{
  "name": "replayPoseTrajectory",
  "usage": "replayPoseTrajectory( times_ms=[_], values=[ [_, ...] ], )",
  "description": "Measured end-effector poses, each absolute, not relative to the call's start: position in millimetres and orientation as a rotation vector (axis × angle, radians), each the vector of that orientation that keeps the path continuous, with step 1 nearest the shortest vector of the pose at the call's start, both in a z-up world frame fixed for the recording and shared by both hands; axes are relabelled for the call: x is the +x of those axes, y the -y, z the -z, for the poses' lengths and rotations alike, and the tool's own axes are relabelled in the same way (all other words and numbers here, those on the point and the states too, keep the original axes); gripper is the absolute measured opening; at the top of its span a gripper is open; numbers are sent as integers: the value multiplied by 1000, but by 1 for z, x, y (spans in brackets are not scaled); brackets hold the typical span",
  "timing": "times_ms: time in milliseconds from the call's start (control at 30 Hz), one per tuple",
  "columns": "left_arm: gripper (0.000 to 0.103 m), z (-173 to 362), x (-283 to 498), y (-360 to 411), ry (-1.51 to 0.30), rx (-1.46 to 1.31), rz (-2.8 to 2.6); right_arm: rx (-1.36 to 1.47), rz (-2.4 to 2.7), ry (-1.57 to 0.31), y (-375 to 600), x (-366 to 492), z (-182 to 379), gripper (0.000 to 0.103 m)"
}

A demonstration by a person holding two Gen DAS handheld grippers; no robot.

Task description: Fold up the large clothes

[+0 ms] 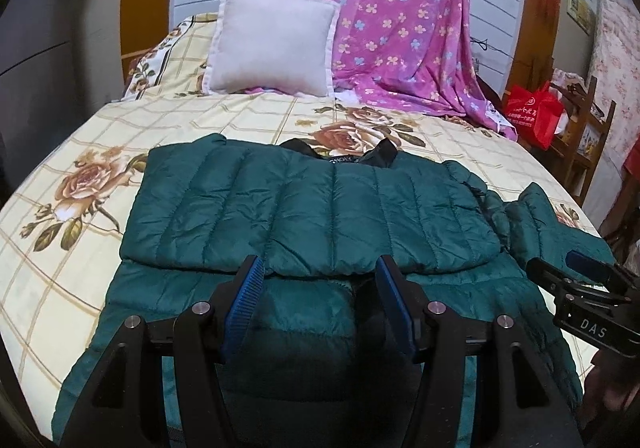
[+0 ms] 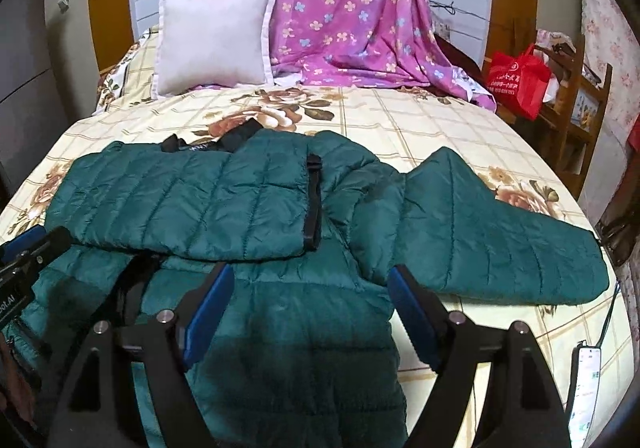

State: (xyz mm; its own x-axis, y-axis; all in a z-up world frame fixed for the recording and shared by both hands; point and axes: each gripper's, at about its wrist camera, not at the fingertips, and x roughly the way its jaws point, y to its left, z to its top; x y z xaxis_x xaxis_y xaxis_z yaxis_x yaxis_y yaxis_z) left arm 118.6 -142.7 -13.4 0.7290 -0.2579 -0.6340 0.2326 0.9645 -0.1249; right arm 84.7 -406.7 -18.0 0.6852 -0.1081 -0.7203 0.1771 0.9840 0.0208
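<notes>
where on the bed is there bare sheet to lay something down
Bare sheet lies left of the green jacket, and between its collar and the white pillow. A smaller patch lies beyond the spread sleeve. The near middle is all jacket.

Indoor light dim, soft, cool cast. Bedspread [image 1: 248,116] brightest area, no glare. Dark shadow pool on jacket [image 1: 312,208] under each claw: left claw [image 1: 320,272], right claw [image 2: 312,280]. Strong fisheye bending: bed edge curves, corners black. Centre fairly sharp; rim soft. Red bag [image 2: 520,76] slightly smeared. Mild compression noise throughout.
</notes>
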Motion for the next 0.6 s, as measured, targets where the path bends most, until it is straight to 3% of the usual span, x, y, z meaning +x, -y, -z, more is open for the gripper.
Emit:
replayPoseTrajectory(
  times_ms=[600],
  values=[
    [40, 16, 119, 127, -721, -79, 234, 112, 178, -823, 410, 87, 31, 83]
  ],
)
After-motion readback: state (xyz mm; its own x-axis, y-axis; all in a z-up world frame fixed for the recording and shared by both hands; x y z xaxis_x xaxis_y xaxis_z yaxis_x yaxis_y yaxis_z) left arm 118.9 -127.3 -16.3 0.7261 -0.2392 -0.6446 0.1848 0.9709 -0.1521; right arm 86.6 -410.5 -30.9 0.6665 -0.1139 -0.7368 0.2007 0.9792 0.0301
